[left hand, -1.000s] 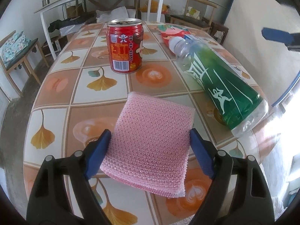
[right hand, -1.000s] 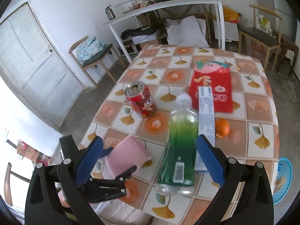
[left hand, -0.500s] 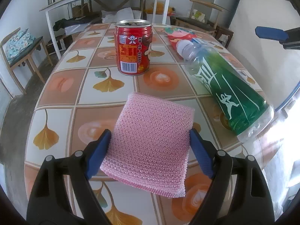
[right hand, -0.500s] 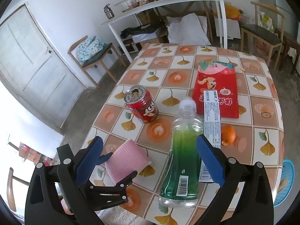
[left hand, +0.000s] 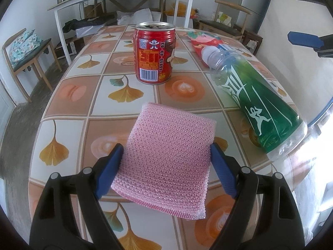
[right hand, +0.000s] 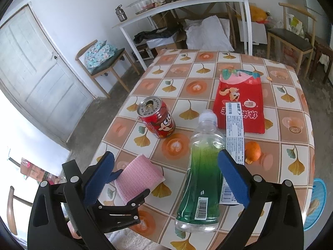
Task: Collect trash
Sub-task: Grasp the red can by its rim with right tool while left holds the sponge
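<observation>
My left gripper (left hand: 166, 148) is shut on a pink mesh sponge (left hand: 170, 158), one blue pad on each side, at the table's near edge. The right wrist view shows the same sponge (right hand: 137, 177) in the left gripper (right hand: 133, 184). A red drink can (left hand: 155, 54) stands upright beyond it. To the right a green plastic bottle (right hand: 204, 177) lies on its side, cap pointing away. My right gripper (right hand: 166, 155) hangs open above the bottle, touching nothing. One of its blue fingers (left hand: 303, 40) shows at the left view's right edge.
A red snack bag (right hand: 241, 100), a long white box (right hand: 235, 135) and a small orange (right hand: 252, 150) lie on the ginkgo-patterned table (right hand: 291, 104) right of the bottle. Chairs (right hand: 104, 62) and a white side table (right hand: 187, 4) stand around it.
The right gripper has drifted slightly over the bottle, jaws still wide. The left gripper keeps its hold on the pink sponge in the same place.
</observation>
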